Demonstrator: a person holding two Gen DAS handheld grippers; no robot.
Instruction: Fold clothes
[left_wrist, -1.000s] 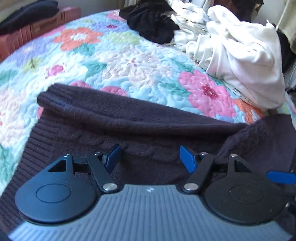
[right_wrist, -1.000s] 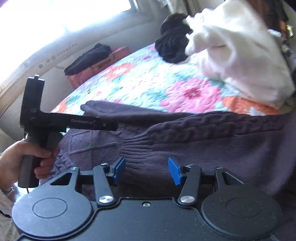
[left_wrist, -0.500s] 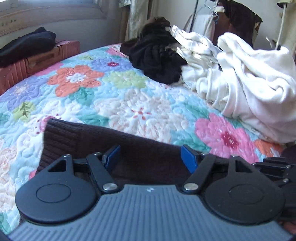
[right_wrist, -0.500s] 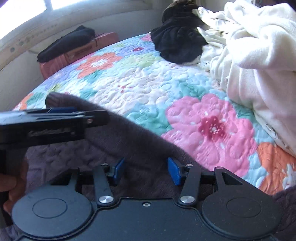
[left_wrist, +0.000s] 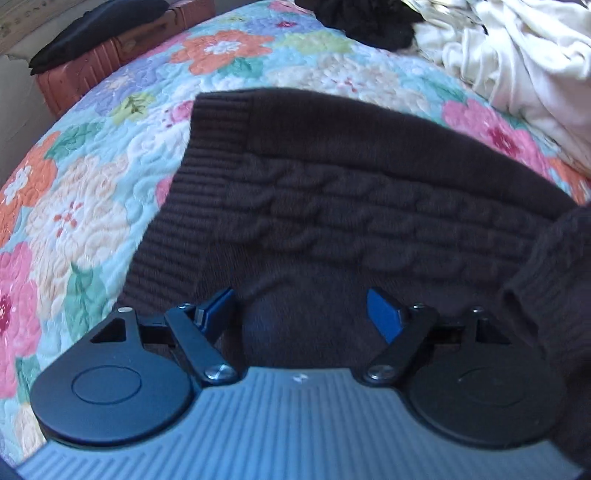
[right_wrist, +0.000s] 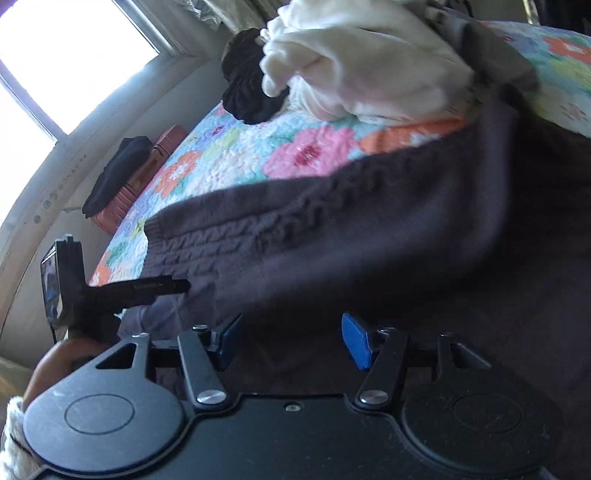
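Note:
A dark brown cable-knit sweater (left_wrist: 351, 192) lies spread on the floral quilt (left_wrist: 92, 192); its ribbed hem points left and a sleeve cuff (left_wrist: 546, 280) lies folded over at the right. My left gripper (left_wrist: 301, 314) is open, low over the sweater's near part, nothing between its blue pads. In the right wrist view the sweater (right_wrist: 332, 240) fills the middle; my right gripper (right_wrist: 291, 341) is open just above it. The left gripper's body (right_wrist: 122, 291) and the hand holding it show at the left of that view.
A pile of white clothes (left_wrist: 524, 55) and a black garment (left_wrist: 369, 18) lie at the far side of the bed. A reddish suitcase (left_wrist: 110, 59) with a dark item on it stands beyond the bed's left edge, under a window (right_wrist: 74, 55).
Both grippers dipped back toward the sweater after pointing up across the bed. The sweater now lies flatter, folded narrower, with the cable pattern on top. Both grippers stayed open.

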